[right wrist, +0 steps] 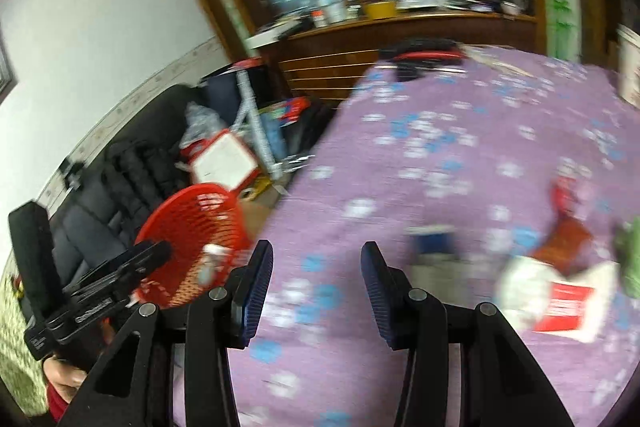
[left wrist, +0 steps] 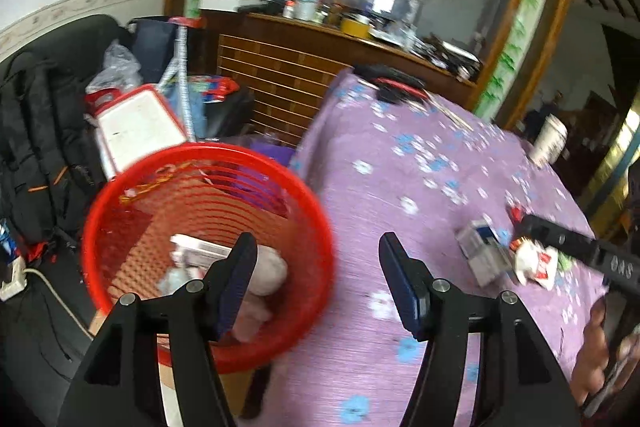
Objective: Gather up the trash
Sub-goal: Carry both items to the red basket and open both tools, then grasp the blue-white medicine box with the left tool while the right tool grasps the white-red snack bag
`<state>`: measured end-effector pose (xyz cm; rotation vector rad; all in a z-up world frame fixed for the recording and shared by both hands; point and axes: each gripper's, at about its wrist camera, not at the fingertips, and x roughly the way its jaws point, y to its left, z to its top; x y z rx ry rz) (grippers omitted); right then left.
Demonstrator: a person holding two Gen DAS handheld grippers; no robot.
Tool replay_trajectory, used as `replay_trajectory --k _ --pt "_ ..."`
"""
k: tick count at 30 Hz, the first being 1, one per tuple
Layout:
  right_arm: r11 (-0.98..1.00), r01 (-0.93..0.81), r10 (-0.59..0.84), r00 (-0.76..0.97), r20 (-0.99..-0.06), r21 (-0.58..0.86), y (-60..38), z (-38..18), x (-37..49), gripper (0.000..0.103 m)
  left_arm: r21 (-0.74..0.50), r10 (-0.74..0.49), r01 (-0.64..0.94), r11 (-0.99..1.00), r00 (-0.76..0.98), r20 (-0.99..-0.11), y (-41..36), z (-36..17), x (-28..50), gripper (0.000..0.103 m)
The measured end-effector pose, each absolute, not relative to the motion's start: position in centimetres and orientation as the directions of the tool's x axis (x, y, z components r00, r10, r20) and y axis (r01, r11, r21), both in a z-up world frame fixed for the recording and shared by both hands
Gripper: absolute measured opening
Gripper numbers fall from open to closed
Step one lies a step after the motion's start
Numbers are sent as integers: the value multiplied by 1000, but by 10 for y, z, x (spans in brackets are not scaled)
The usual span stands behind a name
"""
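Fingers of the left gripper stand wide apart and hold nothing; the left finger hangs over the mouth of the red bin, the right one over the purple flowered cloth of the worktop. Inside the bin, just ahead of the left finger, lie a pinkish wad and some white paper. Off to the right of these fingers, on the cloth, sit a small blue-and-white carton and a red-and-white wrapper, with the right gripper reaching in just above the wrapper.

The right gripper's own fingers are also spread wide and empty, poised over bare cloth. The wrapper lies to their right, the carton just ahead, both blurred; something green shows at the right edge. The bin stands to their left, beside the worktop's edge, with the left gripper in front of it.

At the worktop's far end lie a dark red-trimmed object and a white cup.
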<state>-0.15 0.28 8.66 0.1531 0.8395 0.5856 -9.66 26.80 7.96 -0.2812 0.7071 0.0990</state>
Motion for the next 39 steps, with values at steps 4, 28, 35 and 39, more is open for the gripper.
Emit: replay_trajectory --k 4,28,35,39 --pt "898 -280 441 575 -690 341 -78 76 29 53 -203 -62 -104 974 735 -675 225 75 -83 62" --pt "855 -361 512 465 -723 373 -165 46 -14 53 -173 -166 51 984 636 -754 117 60 -24 67" --pt "851 -439 495 488 -719 288 -147 59 -2 73 -187 -169 39 982 635 -754 118 62 -21 69" --pt "823 -512 495 439 -749 244 -112 49 2 75 -195 -170 28 980 626 -761 121 62 -18 69"
